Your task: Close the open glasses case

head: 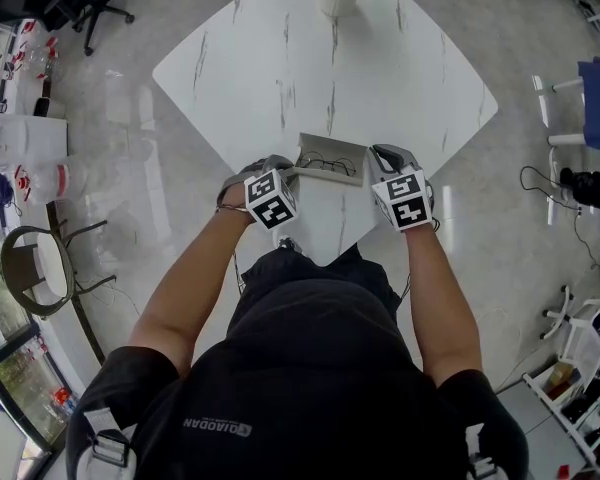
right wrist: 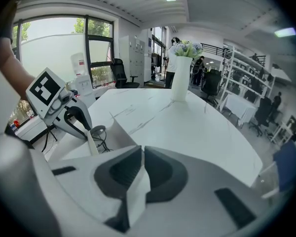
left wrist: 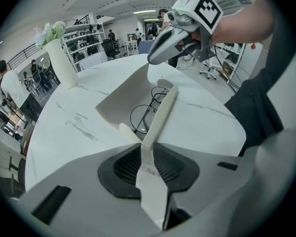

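Glasses case (head: 331,175) is clamped by left claw (left wrist: 147,146) at 9 o'clock, right claw (right wrist: 139,154) at 3; glasses (left wrist: 146,111) may be pinched if lid's folded unevenly.

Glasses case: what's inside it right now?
Inside the glasses case lie thin, dark wire-rimmed glasses. The raised front flap, pinched by the left gripper, covers part of them, and the interior behind the flap cannot be seen.

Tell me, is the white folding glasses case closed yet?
No, the white folding glasses case lies open on the white marble table, with the black wire-framed glasses visible inside it.
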`<action>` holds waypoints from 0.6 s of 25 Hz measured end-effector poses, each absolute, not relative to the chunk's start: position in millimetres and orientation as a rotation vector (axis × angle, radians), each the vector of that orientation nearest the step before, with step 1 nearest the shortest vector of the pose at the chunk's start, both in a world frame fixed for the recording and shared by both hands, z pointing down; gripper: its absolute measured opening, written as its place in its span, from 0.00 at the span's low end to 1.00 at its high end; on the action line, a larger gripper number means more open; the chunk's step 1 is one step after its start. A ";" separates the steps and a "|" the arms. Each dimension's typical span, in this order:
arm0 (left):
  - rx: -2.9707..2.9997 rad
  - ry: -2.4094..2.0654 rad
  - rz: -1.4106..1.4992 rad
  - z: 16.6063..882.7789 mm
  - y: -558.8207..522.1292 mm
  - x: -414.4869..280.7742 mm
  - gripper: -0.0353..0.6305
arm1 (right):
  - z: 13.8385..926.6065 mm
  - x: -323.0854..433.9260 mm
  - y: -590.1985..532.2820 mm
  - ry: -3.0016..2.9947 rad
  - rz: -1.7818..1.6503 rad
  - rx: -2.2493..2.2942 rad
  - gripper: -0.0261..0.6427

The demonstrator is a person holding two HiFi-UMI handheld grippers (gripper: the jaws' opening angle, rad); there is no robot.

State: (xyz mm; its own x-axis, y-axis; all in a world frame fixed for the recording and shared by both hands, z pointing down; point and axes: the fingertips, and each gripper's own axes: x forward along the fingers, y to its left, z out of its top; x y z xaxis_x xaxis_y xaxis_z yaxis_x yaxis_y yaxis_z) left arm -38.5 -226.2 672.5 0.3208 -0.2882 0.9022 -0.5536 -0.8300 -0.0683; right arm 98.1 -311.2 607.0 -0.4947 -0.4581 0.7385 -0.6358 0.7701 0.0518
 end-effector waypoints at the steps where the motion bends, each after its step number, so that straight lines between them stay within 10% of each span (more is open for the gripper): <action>1: 2.335 -0.762 1.514 672.7 -226.3 -38.6 0.18 | 606.6 97.6 -310.6 -2.181 0.293 0.813 0.07; 15: 2.334 -0.765 1.516 672.7 -226.8 -37.8 0.18 | 605.6 99.8 -296.6 -2.192 0.320 0.827 0.07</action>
